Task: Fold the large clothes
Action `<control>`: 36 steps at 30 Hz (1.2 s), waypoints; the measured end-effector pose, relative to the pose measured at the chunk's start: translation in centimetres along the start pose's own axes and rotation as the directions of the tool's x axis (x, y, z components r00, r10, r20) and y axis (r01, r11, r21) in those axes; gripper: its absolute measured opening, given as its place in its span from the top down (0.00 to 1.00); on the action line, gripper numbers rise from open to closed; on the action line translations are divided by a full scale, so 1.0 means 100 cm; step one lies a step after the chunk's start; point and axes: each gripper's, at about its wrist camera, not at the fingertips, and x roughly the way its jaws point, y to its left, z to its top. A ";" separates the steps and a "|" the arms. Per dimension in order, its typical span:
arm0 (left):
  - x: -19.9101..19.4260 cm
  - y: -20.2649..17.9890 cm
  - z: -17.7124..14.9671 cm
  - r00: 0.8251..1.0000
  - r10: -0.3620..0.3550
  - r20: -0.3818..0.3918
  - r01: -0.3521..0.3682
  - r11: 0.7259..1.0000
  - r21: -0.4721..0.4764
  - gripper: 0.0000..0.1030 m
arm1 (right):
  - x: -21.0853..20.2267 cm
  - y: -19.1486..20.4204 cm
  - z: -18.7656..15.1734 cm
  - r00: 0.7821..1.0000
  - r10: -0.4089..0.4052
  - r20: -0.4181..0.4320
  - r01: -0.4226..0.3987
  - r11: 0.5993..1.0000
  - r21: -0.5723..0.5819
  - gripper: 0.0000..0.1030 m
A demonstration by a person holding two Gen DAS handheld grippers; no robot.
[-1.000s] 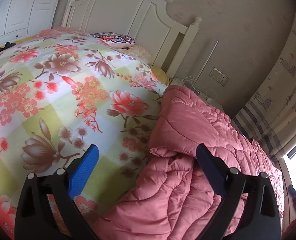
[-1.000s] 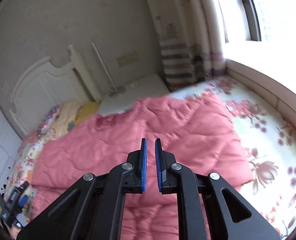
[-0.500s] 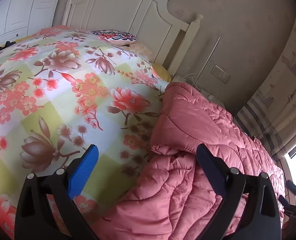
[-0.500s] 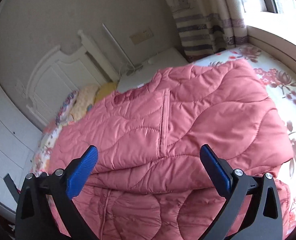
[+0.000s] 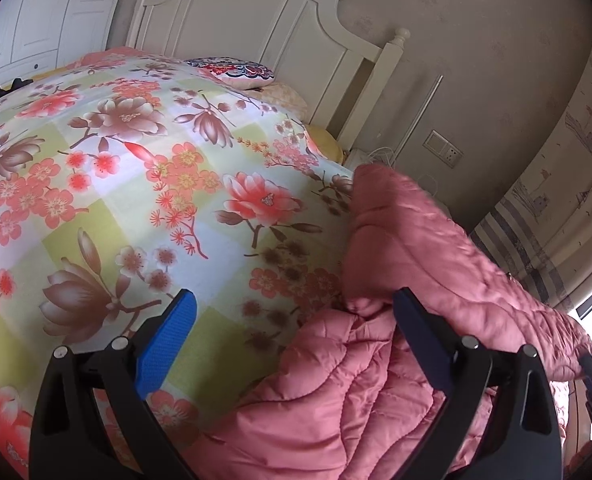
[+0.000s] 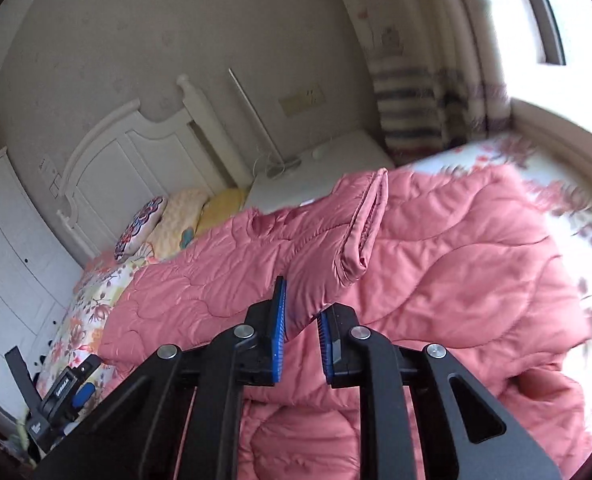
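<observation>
Pink quilted jacket (image 6: 436,264) lay spread across the window side of the bed (image 5: 108,184), partly folded on the floral bedspread. It looked soft, puffy and light, with a slick shell that would likely slip; a bunched edge or a seam would probably give the surest hold. The white headboard (image 5: 256,36) stood beyond the jacket, with a white nightstand (image 6: 316,176) beside the jacket's far end. Pillows (image 6: 184,216) lay near the headboard, well apart from the jacket. None of these seemed to block a fold. The left claw (image 5: 292,320) was spread wide and empty over the jacket's near edge. The right claw (image 6: 300,320) was clenched on a raised flap of the jacket.
</observation>
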 end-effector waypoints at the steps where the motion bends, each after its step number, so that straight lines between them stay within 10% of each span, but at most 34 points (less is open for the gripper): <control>1: 0.000 -0.001 0.000 1.000 -0.004 0.001 0.004 1.000 0.004 0.02 | -0.004 -0.004 -0.002 1.000 -0.012 0.002 0.013 1.000 -0.003 0.83; 10: 0.001 0.003 0.001 1.000 0.008 -0.002 -0.009 1.000 -0.018 0.02 | 0.035 -0.046 -0.019 0.977 -0.116 -0.178 0.129 0.989 0.068 0.82; 15: -0.002 0.003 0.000 1.000 0.014 0.012 -0.014 1.000 -0.019 0.02 | 0.017 -0.043 -0.013 0.978 -0.142 -0.154 0.156 0.985 0.080 0.40; 22: -0.001 0.000 0.000 1.000 0.015 -0.001 -0.015 1.000 -0.005 0.02 | -0.013 0.003 0.008 0.978 -0.202 0.050 0.207 0.969 -0.136 0.40; 32: -0.009 -0.005 0.000 1.000 0.020 0.021 -0.020 1.000 0.017 0.03 | 0.073 0.028 -0.029 0.947 -0.291 -0.133 0.235 0.915 -0.327 0.38; 36: -0.046 -0.058 0.007 0.986 -0.124 0.109 0.098 0.971 0.216 0.02 | 0.072 0.028 -0.030 0.947 -0.293 -0.134 0.237 0.915 -0.327 0.35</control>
